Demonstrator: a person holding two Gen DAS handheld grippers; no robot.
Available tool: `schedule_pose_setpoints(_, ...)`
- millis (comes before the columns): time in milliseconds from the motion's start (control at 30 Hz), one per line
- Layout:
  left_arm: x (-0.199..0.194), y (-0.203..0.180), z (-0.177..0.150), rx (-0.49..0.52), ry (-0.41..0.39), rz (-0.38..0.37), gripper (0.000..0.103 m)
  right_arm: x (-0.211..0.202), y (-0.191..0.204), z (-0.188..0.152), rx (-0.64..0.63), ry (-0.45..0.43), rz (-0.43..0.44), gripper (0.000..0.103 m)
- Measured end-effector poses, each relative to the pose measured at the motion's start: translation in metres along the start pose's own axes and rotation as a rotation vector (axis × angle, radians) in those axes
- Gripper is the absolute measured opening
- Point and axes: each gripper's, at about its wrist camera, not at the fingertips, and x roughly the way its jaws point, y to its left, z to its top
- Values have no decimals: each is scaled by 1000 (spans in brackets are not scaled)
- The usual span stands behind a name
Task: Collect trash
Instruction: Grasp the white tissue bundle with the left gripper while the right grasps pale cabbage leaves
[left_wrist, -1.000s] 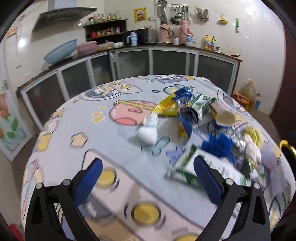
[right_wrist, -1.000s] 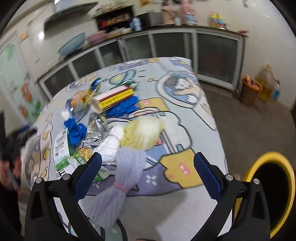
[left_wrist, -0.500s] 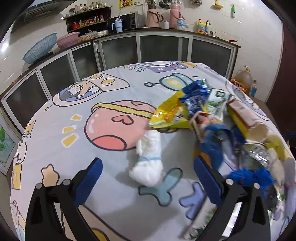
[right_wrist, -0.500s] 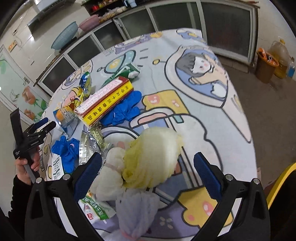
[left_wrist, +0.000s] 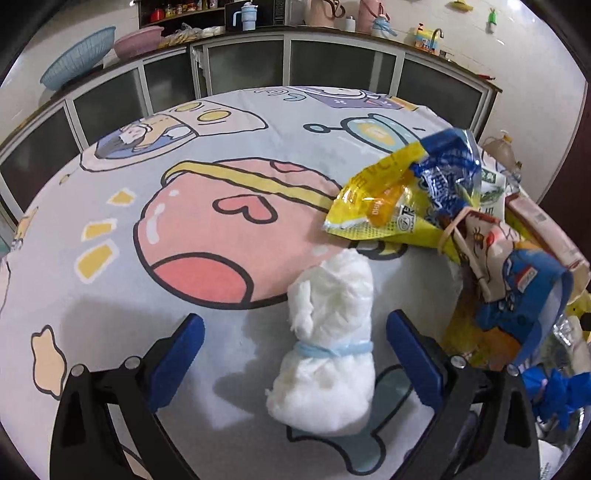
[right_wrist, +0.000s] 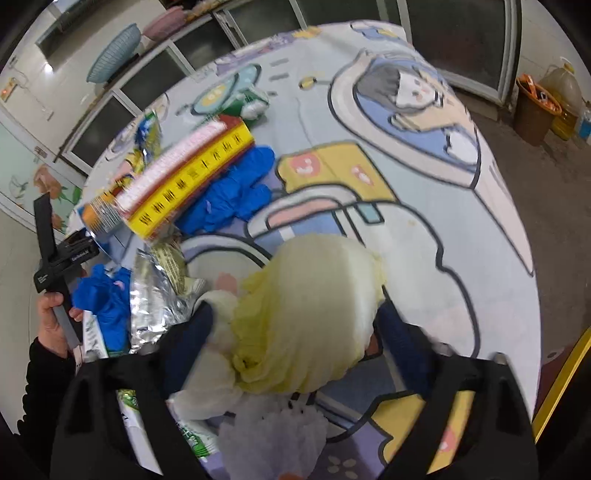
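The left gripper (left_wrist: 293, 345) is held with its jaws wide apart, and a white wad of tissue bound by a blue rubber band (left_wrist: 327, 350) lies on the desk (left_wrist: 110, 295) between them, nearer the right-hand finger. Its long axis is seen to run forward along the fingers, so it would be clamped across its narrow waist. The right gripper (right_wrist: 295, 338) is likewise spread apart, and a pale yellow plastic bag (right_wrist: 314, 314) is straddled by it, nothing being clamped yet. A yellow and red carton (right_wrist: 188, 182) and blue gloves (right_wrist: 232, 192) are left farther away. Each bundle is judged nearest to its own gripper.
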Motion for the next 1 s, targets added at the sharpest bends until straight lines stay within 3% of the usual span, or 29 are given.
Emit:
schedule_pose_setpoints(33, -1, 0, -1, 0, -6, 3, 84, -1, 2, 0, -9, -2, -5, 73)
schedule_pose_setpoints(67, -3, 1, -1, -3, -12, 10, 68, -3, 4, 0, -14, -7, -3, 58)
schedule_pose_setpoints(100, -6, 3, -1, -13, -19, 16, 61, -8, 5, 1, -12, -22, 1, 48)
schedule_pose_setpoints(133, -9, 5, -2, -26, -24, -2, 42, -13, 6, 1, -10, -31, -3, 32)
schedule_pose_setpoints(167, -13, 8, -2, -40, -25, -35, 34, -16, 6, 1, -8, -38, -1, 29)
schedule_pose_setpoints(300, -31, 13, -6, -53, -67, -31, 32, -28, 6, -2, 21, -35, 80, 24)
schedule_pose_setpoints(433, -63, 20, -14, -79, -116, -70, 32, -54, 13, -9, 13, -98, 106, 23)
schedule_pose_setpoints(733, -140, 14, -37, -56, -208, -64, 32, -128, 27, -17, -28, -281, 193, 23)
schedule_pose_setpoints(1000, -185, -6, -51, -54, -268, -102, 32, -167, 28, -22, -20, -354, 274, 23)
